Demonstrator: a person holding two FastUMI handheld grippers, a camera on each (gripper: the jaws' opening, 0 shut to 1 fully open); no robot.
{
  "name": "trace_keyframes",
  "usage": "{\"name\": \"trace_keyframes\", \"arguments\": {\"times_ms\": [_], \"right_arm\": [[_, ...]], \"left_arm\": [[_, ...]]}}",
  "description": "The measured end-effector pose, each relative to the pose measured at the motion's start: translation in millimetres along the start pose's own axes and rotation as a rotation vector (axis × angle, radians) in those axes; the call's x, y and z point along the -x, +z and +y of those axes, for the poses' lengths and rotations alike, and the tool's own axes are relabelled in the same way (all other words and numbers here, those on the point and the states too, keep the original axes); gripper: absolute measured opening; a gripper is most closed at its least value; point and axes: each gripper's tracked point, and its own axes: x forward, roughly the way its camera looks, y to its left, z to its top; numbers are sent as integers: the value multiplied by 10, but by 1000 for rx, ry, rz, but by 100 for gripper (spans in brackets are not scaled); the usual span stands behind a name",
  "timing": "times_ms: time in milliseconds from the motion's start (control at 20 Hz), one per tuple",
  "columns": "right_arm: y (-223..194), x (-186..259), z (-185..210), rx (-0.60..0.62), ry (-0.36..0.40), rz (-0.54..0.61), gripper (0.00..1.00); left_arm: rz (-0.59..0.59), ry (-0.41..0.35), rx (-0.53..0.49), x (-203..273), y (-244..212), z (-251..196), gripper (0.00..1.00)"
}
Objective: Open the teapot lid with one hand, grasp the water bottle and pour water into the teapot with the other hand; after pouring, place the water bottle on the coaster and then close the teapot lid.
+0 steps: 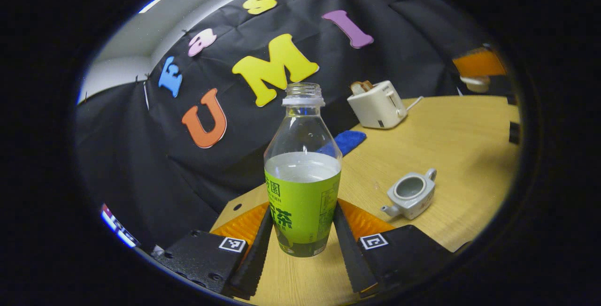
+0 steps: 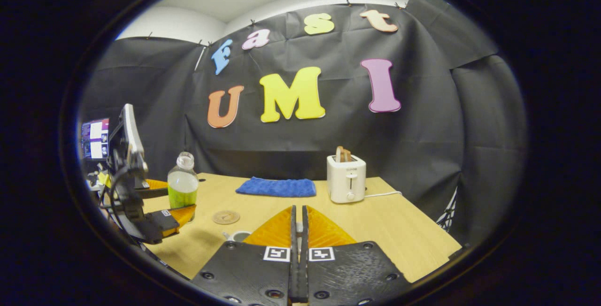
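Observation:
An uncapped water bottle (image 1: 303, 188) with a green label, about half full, stands upright between my left gripper's (image 1: 303, 212) fingers, which press on its lower sides. The small grey teapot (image 1: 411, 195) sits open on the wooden table to the right of it, without its lid. In the right gripper view the bottle (image 2: 182, 184) and the left gripper (image 2: 164, 205) are at far left. My right gripper (image 2: 298, 208) is shut, with a small pale piece of the lid (image 2: 299, 227) between its fingers. The teapot's rim (image 2: 238, 236) peeks out left of them. A round coaster (image 2: 226, 217) lies behind it.
A white toaster (image 2: 346, 178) with toast stands at the back right, its cord trailing right. A folded blue cloth (image 2: 277, 187) lies along the back edge. The wooden table (image 2: 399, 221) ends close to the black wall.

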Motion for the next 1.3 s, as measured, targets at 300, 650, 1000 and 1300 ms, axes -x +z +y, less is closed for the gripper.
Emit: {"name": "trace_keyframes", "arguments": {"times_ms": [300,650,1000,1300], "right_arm": [[-23,-227,299,4,52,16,0],[-194,-496,542,1,97,57,0],[-467,-661,632,10,110,115,0],[-570,-741,685,24,121,136,0]], "left_arm": [[-53,-26,213,-299,95,185,73],[-114,-55,385,-864,174,311,74],[-22,-86,445,-1305,-199,162,74],[35,-101,439,-1433,-427,53,75]]}}
